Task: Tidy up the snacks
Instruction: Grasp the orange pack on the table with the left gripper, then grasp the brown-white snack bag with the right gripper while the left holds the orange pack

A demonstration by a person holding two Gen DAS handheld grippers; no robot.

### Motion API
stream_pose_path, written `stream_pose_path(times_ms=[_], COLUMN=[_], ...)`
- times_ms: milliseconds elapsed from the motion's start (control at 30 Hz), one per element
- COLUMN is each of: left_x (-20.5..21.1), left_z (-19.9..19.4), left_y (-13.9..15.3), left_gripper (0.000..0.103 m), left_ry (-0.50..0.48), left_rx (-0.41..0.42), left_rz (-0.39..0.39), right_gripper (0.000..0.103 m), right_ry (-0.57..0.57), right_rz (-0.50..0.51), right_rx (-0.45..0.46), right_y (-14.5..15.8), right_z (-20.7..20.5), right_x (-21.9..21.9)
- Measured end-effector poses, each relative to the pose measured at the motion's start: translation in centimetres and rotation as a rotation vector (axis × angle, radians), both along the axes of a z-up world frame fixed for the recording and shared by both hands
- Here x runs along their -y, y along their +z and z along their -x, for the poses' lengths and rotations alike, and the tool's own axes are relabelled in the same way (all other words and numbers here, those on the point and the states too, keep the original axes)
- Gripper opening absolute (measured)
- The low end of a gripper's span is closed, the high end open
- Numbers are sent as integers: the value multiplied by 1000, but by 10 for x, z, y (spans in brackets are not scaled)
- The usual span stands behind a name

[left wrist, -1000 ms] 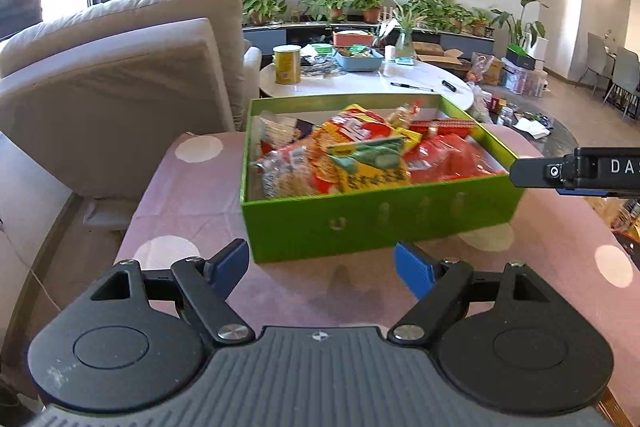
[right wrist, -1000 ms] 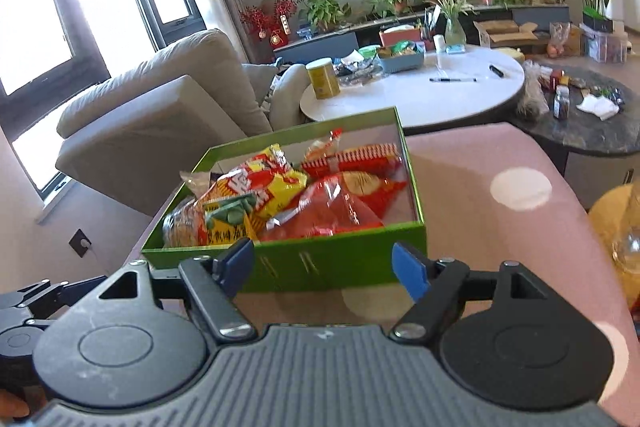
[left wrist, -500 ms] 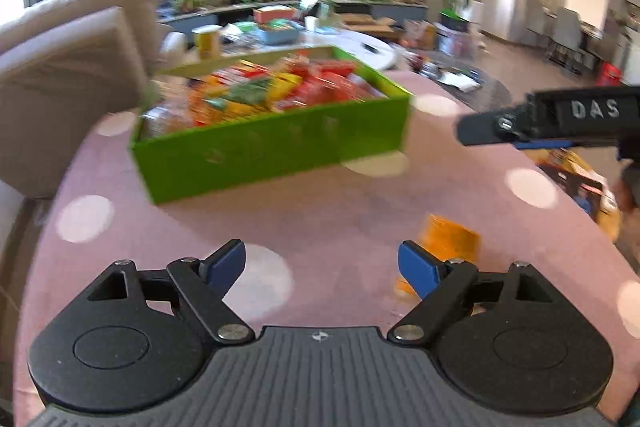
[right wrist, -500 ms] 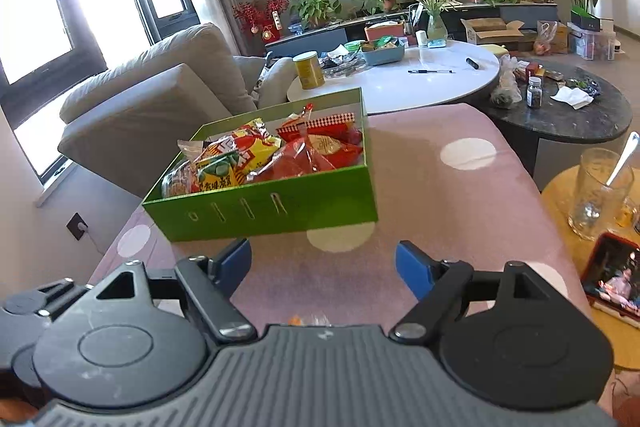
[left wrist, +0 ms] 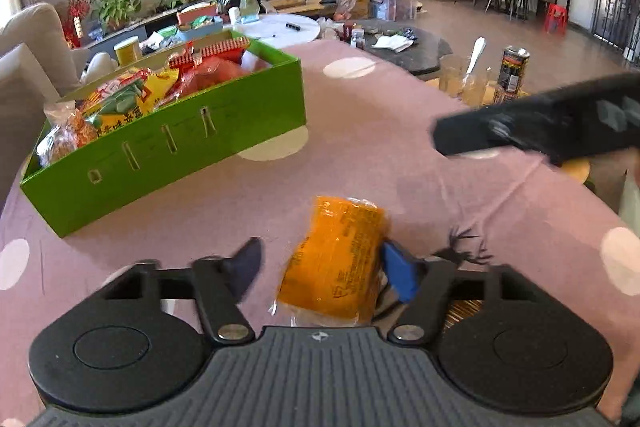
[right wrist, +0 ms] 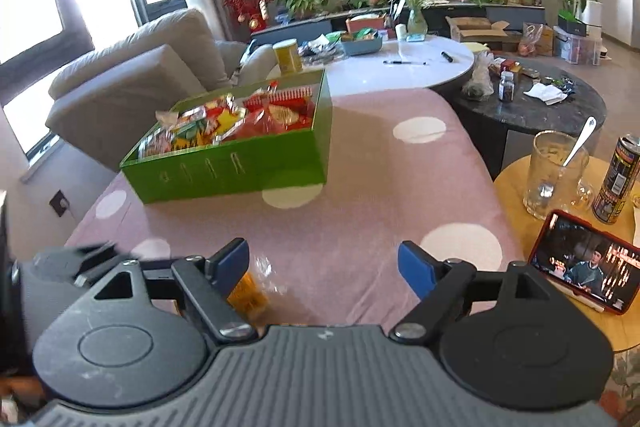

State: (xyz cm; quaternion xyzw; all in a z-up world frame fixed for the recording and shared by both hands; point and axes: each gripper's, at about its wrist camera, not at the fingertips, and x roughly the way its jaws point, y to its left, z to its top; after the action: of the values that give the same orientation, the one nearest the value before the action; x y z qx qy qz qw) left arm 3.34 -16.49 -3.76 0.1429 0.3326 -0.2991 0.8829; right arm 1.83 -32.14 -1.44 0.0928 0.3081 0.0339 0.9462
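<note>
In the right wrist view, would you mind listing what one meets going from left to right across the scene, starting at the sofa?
Sofa → green snack box → white-dotted pink tablecloth → glass with a spoon → drink can.

The orange crinkly snack packet [left wrist: 336, 259] is glossy plastic film with a clear sealed edge. The pink white-dotted tablecloth [left wrist: 360, 147] looks like matt woven cloth, slightly creased. The bright green rectangular box [left wrist: 168, 147] seems smooth matt cardboard, and the packets inside it shine like foil and plastic. The left gripper [left wrist: 320, 267] has matt black plastic arms, ribbed grey housing and blue rubbery pads. The tall clear glass [right wrist: 554, 173] holds a shiny metal spoon [right wrist: 578, 143] on a smooth round wooden side table [right wrist: 516, 195]
</note>
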Motion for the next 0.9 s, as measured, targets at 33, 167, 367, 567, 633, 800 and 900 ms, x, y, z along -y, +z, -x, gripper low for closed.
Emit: stream_pose_path(times_ms=[33, 167, 367, 567, 633, 800, 900], left_x=[-1, -17, -54, -72, -76, -78, -81], left_z=[-4, -7, -3, 2, 4, 9, 13], left_y=[-2, -2, 8, 17, 19, 22, 25], left_gripper=[45, 43, 42, 43, 43, 43, 43], left_ry=[12, 67, 171, 222, 219, 215, 216], left_rx=[-22, -48, -15, 18, 21, 29, 36], left_rz=[15, 51, 99, 132, 146, 164, 174], right_gripper=[81, 81, 84, 86, 87, 90, 90], right_ry=[5, 61, 237, 403, 467, 497, 461], right_rz=[7, 38, 123, 189, 243, 318, 333], right_rx=[-7, -27, -89, -115, -120, -82, -73], right_y=[-2, -8, -25, -33, -36, -36, -36], right_z=[2, 8, 20, 40, 49, 51, 41], right_x=[0, -1, -13, -20, -27, -43, -52])
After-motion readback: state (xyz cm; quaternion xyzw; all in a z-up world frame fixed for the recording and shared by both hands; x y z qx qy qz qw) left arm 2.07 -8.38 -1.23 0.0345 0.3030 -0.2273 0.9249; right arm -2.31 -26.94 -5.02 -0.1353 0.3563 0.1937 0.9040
